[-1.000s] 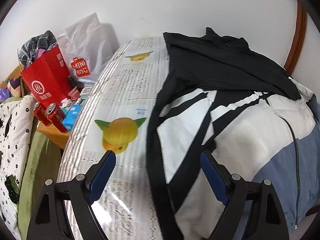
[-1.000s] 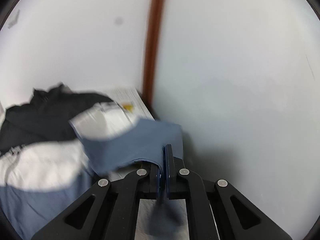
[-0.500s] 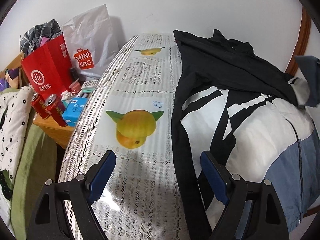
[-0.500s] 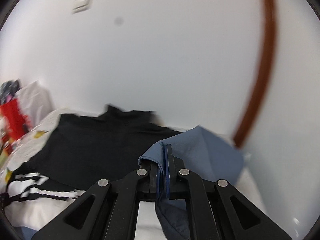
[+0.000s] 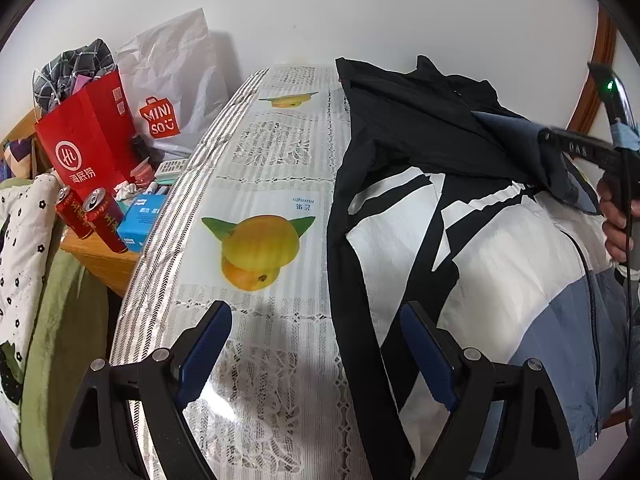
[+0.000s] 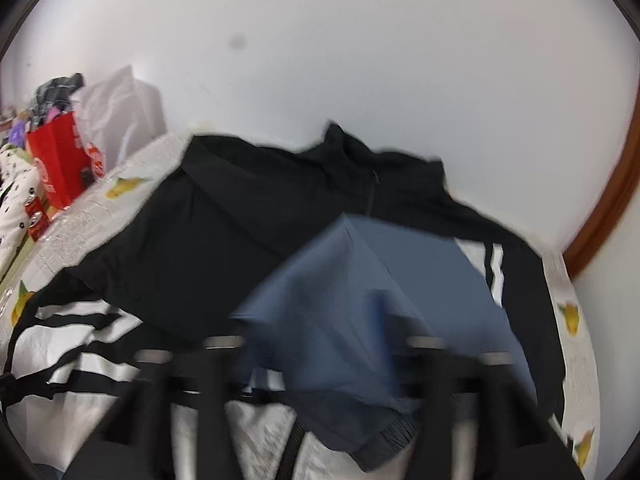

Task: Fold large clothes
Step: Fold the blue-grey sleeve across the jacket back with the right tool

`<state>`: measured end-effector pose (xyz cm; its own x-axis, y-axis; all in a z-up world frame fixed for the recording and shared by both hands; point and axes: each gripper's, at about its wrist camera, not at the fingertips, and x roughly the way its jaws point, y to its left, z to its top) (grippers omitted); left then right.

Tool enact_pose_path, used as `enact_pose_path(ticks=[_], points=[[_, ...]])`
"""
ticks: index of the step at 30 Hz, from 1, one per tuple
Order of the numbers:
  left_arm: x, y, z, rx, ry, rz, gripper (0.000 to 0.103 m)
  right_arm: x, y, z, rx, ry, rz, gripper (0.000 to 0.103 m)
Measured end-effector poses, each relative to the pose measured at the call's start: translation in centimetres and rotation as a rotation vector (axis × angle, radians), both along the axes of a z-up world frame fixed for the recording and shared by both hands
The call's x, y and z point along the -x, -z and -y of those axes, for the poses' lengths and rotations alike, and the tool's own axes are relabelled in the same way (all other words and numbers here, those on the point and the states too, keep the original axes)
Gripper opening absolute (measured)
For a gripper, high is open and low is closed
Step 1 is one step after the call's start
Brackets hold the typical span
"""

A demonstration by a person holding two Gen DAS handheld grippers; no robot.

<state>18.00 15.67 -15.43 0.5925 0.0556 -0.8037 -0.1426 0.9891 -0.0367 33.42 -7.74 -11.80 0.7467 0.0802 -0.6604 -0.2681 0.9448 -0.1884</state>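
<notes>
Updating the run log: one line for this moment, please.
step: sleeve fold-in | right tongs: opening, blue sleeve between | left tongs: open, empty | jacket: on table

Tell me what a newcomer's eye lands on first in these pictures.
First, the big black, white and blue jacket spread over the fruit-print tablecloth, its blue sleeve folded across the chest. The right gripper, jaws opening, hangs blurred over that sleeve, while the left gripper is open near the jacket's black edge. Off to the left a bright red paper bag and two red cans stand out.
</notes>
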Motion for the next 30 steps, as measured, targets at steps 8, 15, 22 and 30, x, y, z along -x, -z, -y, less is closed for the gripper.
enact_pose_path(ticks=[8,15,22,30], points=[[0.1,-1.8,1.6,-0.007,0.019,0.025,0.085,5.1,-0.5,5.1,-0.084,-0.008,-0.049,0.085],[-0.8,-4.3,5.9,-0.016,0.113,0.09,0.085,10.0,-1.0,13.7,-0.141,0.136,-0.008,0.085],[-3.4,-5.8,12.0,-0.032,0.189,0.096,0.085,11.2,0.7,22.4,-0.213,0.264,-0.07,0.078],[-7.2,-6.9,18.8,-0.062,0.286,0.084,0.085,12.4,1.9,26.7,-0.181,0.311,-0.06,0.075]])
